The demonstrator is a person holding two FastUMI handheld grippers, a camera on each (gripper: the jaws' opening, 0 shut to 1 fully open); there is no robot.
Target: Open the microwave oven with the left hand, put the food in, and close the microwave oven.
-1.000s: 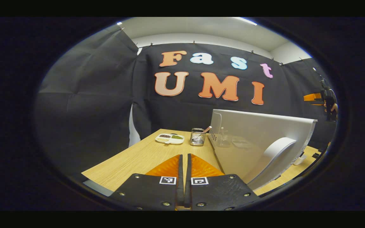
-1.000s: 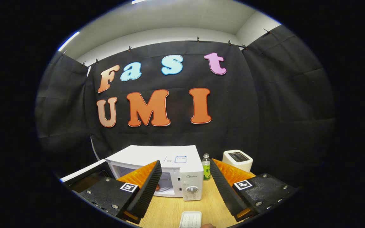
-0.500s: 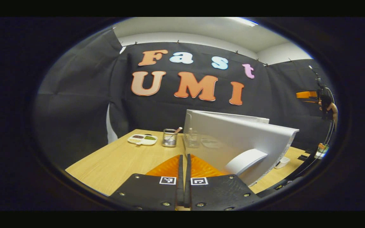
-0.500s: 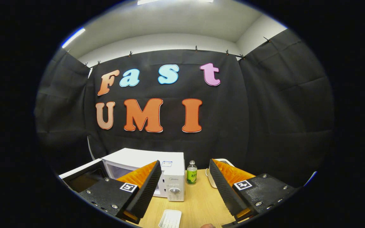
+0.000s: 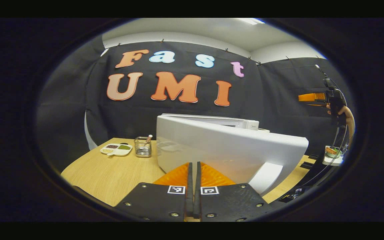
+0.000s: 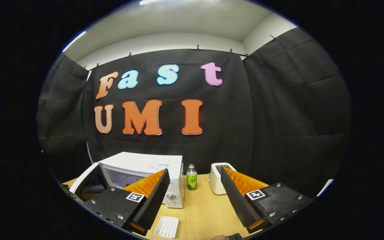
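Observation:
The white microwave [image 6: 145, 165] stands on the wooden table [image 6: 198, 213] with its door [image 6: 84, 176] swung partly open. In the left gripper view the door's white outer face [image 5: 228, 150] and curved handle [image 5: 269, 177] stand right ahead. My left gripper [image 5: 193, 164] is shut with nothing between its fingers, its tips right at that face. My right gripper [image 6: 194, 170] is open and holds nothing, back from the microwave's front; it also shows far off [image 5: 312, 97] with the hand [image 5: 347, 116] holding it. The oven's inside is hidden behind a finger [image 6: 153, 188].
A green-labelled bottle [image 6: 191, 177] and a white toaster [image 6: 219, 173] stand right of the microwave. A small white dish [image 6: 167, 227] lies near the table's front. Left of the door sit a divided tray [image 5: 116, 149] and a mesh holder [image 5: 142, 150].
The door has swung further toward the microwave's body, with my shut left gripper following it. My right gripper has drawn back, so the microwave looks smaller and sits further left in its view.

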